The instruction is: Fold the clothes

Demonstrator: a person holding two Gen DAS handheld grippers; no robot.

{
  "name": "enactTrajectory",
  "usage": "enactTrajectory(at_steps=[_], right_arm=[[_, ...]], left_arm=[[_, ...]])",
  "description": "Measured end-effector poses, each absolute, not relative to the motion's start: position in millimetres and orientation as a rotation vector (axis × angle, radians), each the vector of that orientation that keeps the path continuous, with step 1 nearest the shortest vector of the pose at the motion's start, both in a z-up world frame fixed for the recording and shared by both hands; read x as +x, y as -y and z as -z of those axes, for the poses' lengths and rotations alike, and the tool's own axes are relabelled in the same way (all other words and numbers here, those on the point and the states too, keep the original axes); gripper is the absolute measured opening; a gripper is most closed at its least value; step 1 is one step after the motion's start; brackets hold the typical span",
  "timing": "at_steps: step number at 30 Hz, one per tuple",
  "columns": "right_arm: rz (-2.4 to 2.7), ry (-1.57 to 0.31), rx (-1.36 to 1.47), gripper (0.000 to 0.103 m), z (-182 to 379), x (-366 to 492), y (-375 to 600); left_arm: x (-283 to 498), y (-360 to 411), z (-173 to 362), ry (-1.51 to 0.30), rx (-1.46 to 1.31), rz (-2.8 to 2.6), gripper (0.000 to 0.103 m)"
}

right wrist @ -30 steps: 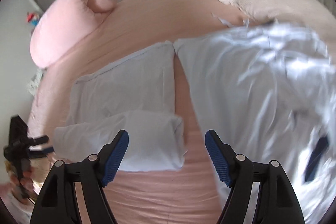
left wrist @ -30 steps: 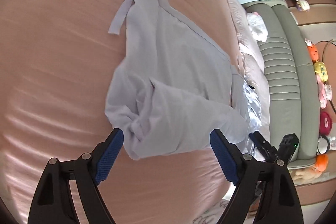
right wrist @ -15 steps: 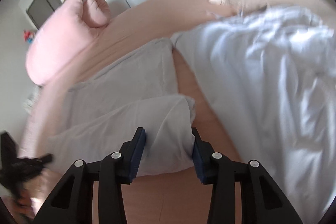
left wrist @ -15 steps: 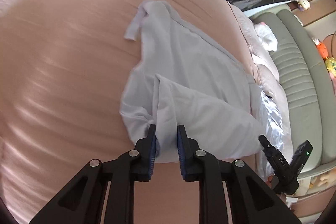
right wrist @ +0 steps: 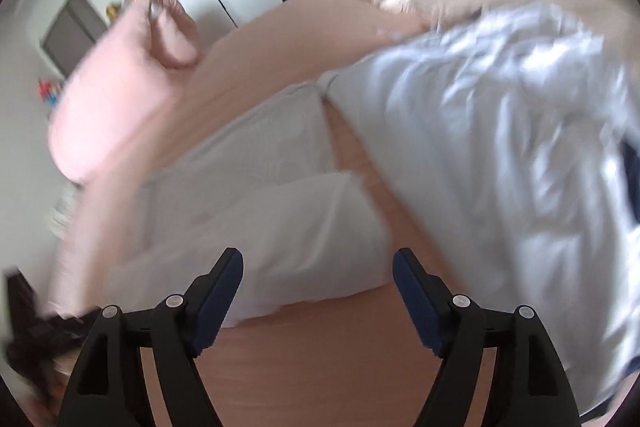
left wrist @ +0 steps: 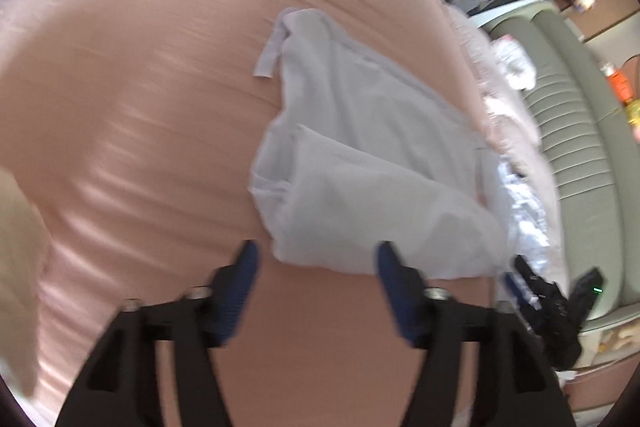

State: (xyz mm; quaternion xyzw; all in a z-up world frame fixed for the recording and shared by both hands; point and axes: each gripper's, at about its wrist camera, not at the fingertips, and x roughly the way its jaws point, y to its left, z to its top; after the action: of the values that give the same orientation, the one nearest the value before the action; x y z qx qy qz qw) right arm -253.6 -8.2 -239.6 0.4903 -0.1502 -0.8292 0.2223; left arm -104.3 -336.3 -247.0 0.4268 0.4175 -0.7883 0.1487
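Observation:
A pale grey garment (left wrist: 360, 155) lies partly folded on the pink bed sheet (left wrist: 132, 75), with a strap end sticking out at its far left. My left gripper (left wrist: 316, 259) hovers just short of its near folded edge, its jaws opening, nothing between them. In the right wrist view the same grey garment (right wrist: 272, 211) lies ahead, its near fold reaching between the blue pads. My right gripper (right wrist: 318, 267) has its jaws opening wide, and the pads stand clear of the cloth.
A shiny white-blue garment (right wrist: 500, 147) lies crumpled to the right of the grey one. A pink pillow (right wrist: 120, 99) sits at the far left of the bed. A grey-green sofa (left wrist: 576, 131) with toys runs along the right. The right gripper (left wrist: 552, 303) shows at the left view's lower right.
Both grippers closed on the garment's near edge half a second ago and have now let go and spread apart. Both pulled back slightly from the fold.

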Motion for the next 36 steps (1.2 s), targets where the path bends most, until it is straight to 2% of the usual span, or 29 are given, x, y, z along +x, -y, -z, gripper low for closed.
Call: enactTrajectory(at_steps=[2, 7, 16, 21, 25, 32, 36], right_arm=[[2.21, 0.457, 1.418, 0.077, 245, -254, 11], [2.166, 0.404, 1.485, 0.077, 246, -242, 14], [2.012, 0.749, 1.552, 0.077, 265, -244, 4], [2.01, 0.8, 1.552, 0.077, 278, -250, 24], [1.977, 0.837, 1.531, 0.077, 289, -256, 35], [1.92, 1.053, 1.504, 0.077, 301, -263, 25], [1.896, 1.128, 1.499, 0.077, 305, -264, 21]], left_arm=[[-99, 328, 246, -1.253, 1.186, 2.275, 0.075], [-97, 312, 262, -1.373, 1.174, 2.255, 0.076], [-106, 299, 291, -1.594, 1.133, 2.21, 0.076], [-121, 305, 289, -1.617, 1.035, 2.225, 0.076], [-129, 306, 309, -1.682, 1.085, 2.131, 0.076], [-105, 306, 325, -1.849, 0.924, 2.109, 0.076], [-105, 310, 328, -1.886, 0.827, 2.07, 0.077]])
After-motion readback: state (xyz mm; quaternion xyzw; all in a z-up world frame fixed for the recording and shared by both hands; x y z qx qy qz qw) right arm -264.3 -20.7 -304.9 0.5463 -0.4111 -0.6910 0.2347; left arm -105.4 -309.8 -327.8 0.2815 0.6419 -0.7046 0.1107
